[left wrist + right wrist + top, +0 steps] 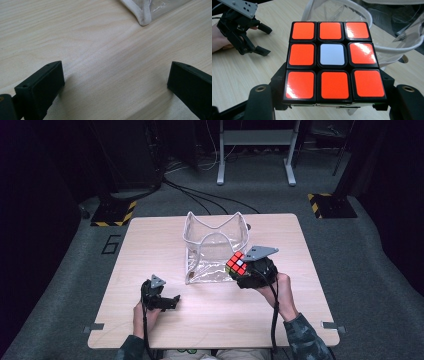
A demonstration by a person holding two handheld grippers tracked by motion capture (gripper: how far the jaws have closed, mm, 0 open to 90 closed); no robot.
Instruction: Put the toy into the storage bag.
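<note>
I read one marking: a dark numeral "6" [111,243] on the grey floor [60,270], left of the table [150,250].

High view looks forward and down over the whole table [150,240]. Both gripper views sit close and low, sharing the clear bag [150,10].
</note>
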